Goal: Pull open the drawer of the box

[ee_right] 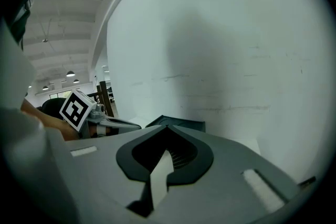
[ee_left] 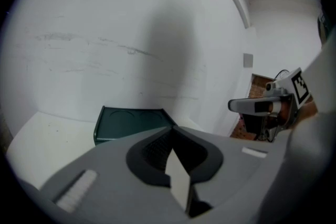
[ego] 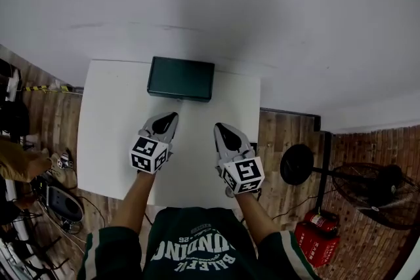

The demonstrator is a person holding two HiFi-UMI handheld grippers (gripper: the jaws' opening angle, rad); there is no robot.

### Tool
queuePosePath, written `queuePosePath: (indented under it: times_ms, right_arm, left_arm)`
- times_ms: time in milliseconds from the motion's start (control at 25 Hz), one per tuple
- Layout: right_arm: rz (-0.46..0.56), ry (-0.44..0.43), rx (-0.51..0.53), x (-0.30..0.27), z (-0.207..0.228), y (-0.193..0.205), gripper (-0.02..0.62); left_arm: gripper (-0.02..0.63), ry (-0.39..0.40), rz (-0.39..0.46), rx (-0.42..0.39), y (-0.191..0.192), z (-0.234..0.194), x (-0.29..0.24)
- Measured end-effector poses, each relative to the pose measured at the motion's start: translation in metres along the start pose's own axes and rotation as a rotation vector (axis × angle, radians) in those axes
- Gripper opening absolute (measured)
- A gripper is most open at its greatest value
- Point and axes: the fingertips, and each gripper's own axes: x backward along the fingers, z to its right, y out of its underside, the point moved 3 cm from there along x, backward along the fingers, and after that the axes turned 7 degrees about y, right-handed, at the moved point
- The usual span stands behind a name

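Observation:
A dark green box [ego: 180,78] stands at the far edge of the white table [ego: 105,121], against the wall; its front face with a small handle [ego: 179,100] looks toward me. The box also appears ahead in the left gripper view [ee_left: 126,122] and in the right gripper view [ee_right: 176,123]. My left gripper [ego: 169,117] hovers over the table short of the box, jaws shut with nothing between them. My right gripper [ego: 222,128] hovers beside it, also shut and empty. Both stay apart from the box.
The white wall [ego: 230,3] rises right behind the box. A black fan [ego: 367,183] and a red extinguisher [ego: 318,239] stand on the brick floor to the right. Cables and gear [ego: 56,200] lie on the floor to the left.

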Motion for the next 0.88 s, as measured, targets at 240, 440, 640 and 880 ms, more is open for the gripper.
queuePosePath:
  times_ms: [240,440,640,880]
  right_arm:
    - [-0.046,-0.007,-0.024,-0.008,0.006,0.018,0.002]
    - [-0.073,-0.011,-0.035,-0.014,0.01,0.028,0.002]
    - [-0.089,0.002,-0.044,-0.017,0.019,0.034,0.002]
    - [-0.098,0.026,-0.056,-0.014,0.032,0.04,0.002]
  left_arm:
    - [0.054,-0.02,-0.05,0.061,0.03,-0.009,-0.013]
    - [0.054,-0.032,-0.075,0.104,0.043,-0.021,-0.025]
    - [0.086,-0.041,-0.102,0.141,0.053,-0.032,-0.041]
    - [0.17,-0.067,-0.097,0.239,0.06,-0.049,-0.056]
